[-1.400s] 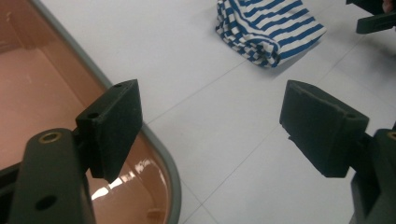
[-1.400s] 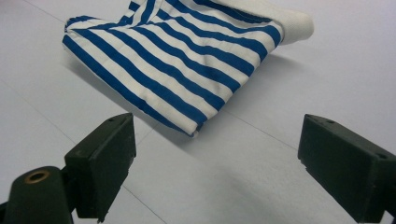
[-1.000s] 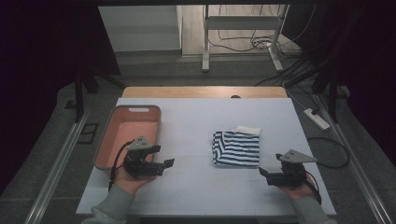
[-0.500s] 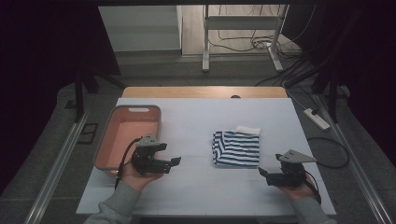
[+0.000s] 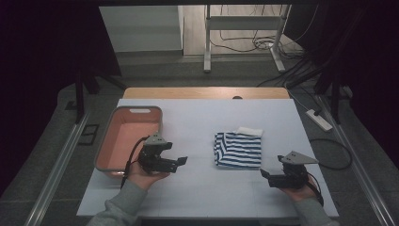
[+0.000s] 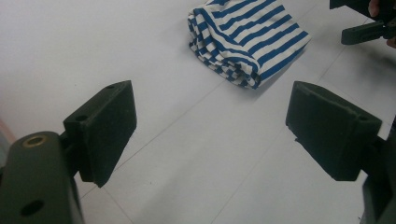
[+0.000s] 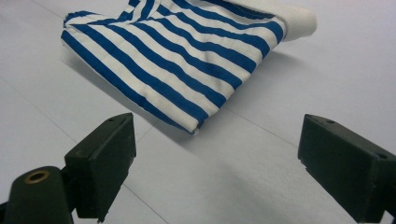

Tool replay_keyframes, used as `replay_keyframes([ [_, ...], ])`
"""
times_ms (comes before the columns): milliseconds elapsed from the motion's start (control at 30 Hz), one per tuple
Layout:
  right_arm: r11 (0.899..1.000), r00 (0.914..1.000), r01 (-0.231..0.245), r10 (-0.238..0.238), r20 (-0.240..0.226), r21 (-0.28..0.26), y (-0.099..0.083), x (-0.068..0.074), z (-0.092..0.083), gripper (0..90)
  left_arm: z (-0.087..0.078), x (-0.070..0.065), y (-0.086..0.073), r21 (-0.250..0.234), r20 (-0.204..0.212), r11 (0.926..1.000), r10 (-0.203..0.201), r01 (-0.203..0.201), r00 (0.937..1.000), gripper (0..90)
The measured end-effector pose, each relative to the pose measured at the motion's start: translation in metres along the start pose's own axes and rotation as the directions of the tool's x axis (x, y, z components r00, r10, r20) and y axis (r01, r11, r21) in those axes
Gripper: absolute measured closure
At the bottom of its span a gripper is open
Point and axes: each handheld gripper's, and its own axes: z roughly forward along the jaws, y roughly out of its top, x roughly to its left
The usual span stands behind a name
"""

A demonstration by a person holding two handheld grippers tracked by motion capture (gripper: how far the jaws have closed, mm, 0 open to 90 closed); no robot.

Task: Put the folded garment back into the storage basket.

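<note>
Roughly in the middle of the white surface (image 5: 197, 122) lies the folded blue-and-white striped cloth (image 5: 238, 149), a soft, loosely stacked bundle with a plain white edge poking out at its far side. To the cloth's left, well apart from it, the left gripper (image 5: 181, 161) points toward it; its fingers (image 6: 105, 128) have just been opening and now stand wide with nothing between them, only bare surface. To the cloth's right and a little nearer the person, the right gripper (image 5: 264, 174) also aims at it, its fingers (image 7: 103, 161) spread wide and empty, the cloth's near corner lying just ahead of them. Farther left of the cloth, beyond the left gripper, sits the shallow salmon-pink plastic tray (image 5: 112, 155) with a grey rim. The risk from here, as I judge it, is that a pinch takes only the top layer, so the fold would fall open when lifted; fingers coming in too low could also shove the bundle across the slick surface instead of closing on it.
</note>
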Motion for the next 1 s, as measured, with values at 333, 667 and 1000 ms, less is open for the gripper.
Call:
replay_keyframes([
  [333, 1.000, 1.0000, 0.000, 0.000, 0.000, 0.001, 0.000, 0.000, 0.000, 12.1, 0.009, 0.001, 0.005, 0.013, 0.004, 0.9999, -0.001, 0.001, 1.0000, 15.8],
  [667, 1.000, 1.0000, -0.001, 0.001, -0.002, 0.001, 0.000, 0.000, 0.000, 12.0, 0.015, 0.001, 0.010, 0.021, 0.006, 0.9998, 0.001, -0.001, 1.0000, 15.1],
  [1000, 1.000, 1.0000, -0.002, 0.002, -0.002, 0.001, 0.000, 0.000, 0.000, 12.1, 0.023, 0.001, 0.016, 0.024, 0.000, 0.9997, 0.004, -0.004, 1.0000, 15.1],
])
